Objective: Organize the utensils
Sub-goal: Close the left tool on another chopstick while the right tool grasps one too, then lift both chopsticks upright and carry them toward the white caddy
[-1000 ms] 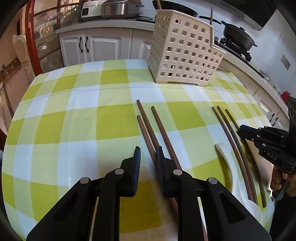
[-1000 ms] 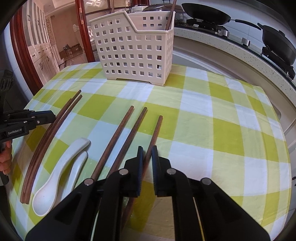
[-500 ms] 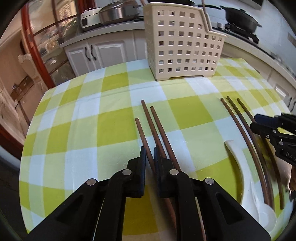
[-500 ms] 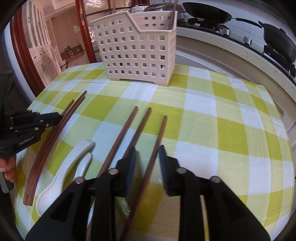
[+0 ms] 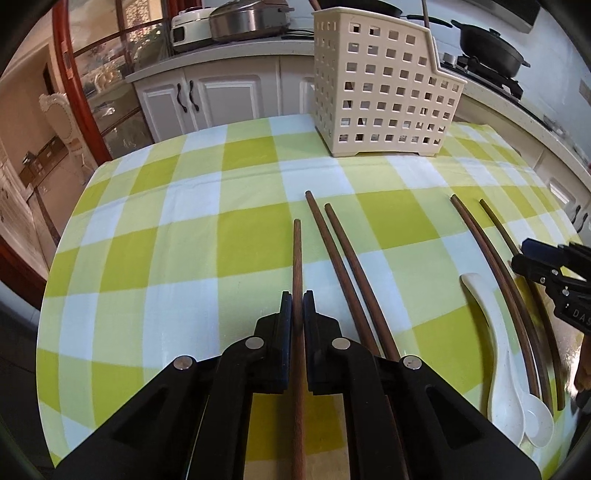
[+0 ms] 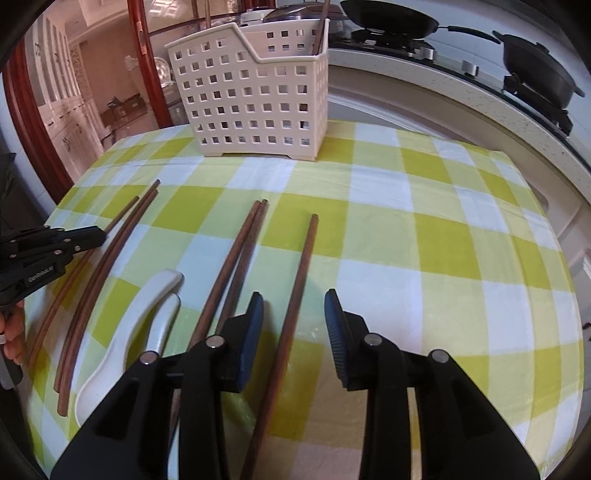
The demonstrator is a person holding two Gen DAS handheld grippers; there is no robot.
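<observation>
Left tongs: pads pressed together on one dark wooden chopstick, which runs straight out ahead between them; the jaws have just been closing onto it.
Right tongs: partly open, pads clear of a single chopstick that lies on the cloth between them; nothing gripped.
Pair of chopsticks: flat on the cloth just right of the left tongs, side by side; in the right wrist view the same pair lies just left of the right tongs.
Ceramic spoons: two white ones nested together, further right in the left wrist view, bowls toward the near edge.
Curved chopsticks: three long dark ones beside the spoons, on the outer side.
Tabletop: covered with a yellow-green and white checked cloth.
Utensil basket: cream, perforated, upright at the far edge of the tabletop, well apart from both tongs; a stick stands in its far corner.
Background: white cabinets, a hob with black pans.
</observation>
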